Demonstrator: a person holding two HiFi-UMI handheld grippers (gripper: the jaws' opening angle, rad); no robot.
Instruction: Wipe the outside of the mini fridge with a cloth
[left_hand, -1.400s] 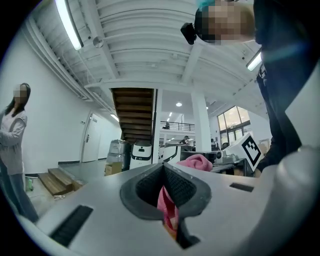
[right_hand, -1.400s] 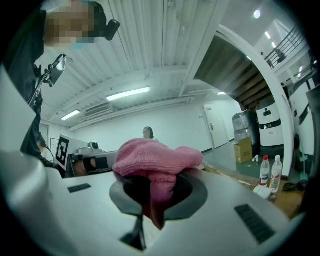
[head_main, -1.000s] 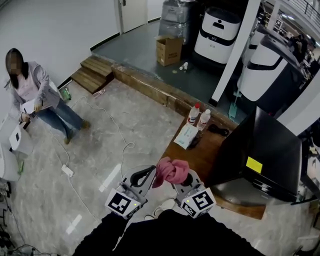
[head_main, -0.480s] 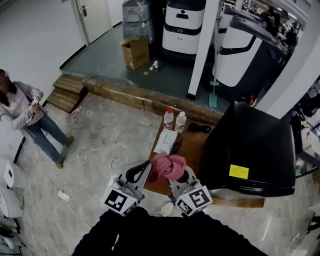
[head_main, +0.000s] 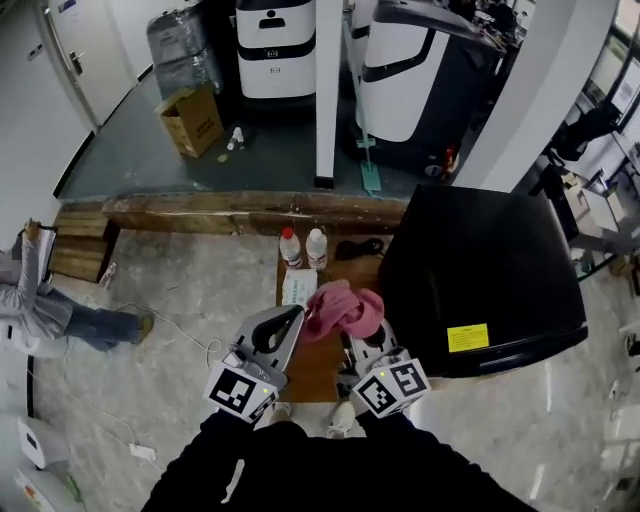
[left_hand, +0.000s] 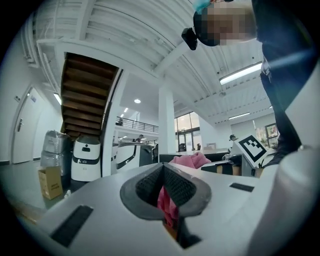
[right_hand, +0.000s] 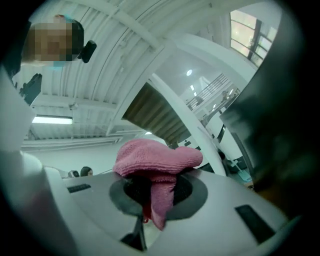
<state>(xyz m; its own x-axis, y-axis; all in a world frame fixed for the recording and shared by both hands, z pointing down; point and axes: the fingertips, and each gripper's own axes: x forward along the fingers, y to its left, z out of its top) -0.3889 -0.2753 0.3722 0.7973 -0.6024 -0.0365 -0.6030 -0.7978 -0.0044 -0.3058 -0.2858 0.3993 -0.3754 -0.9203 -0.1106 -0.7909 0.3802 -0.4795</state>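
A boxy black mini fridge (head_main: 480, 265) with a smooth top and a yellow sticker stands at the right, beside a low wooden table (head_main: 316, 365). A crumpled pink terry cloth (head_main: 345, 308) sits just left of the fridge; contact is unclear. The left hand-held gripper (head_main: 293, 321) pinches one fold, and the right hand-held gripper (right_hand: 149, 190) clamps the bunched middle, which drapes over its tips. Two capped plastic bottles (head_main: 303, 247) stand at the table's far end.

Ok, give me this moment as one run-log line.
left gripper: shut on pink cloth | right gripper: shut on pink cloth | mini fridge: beside pink cloth, untouched
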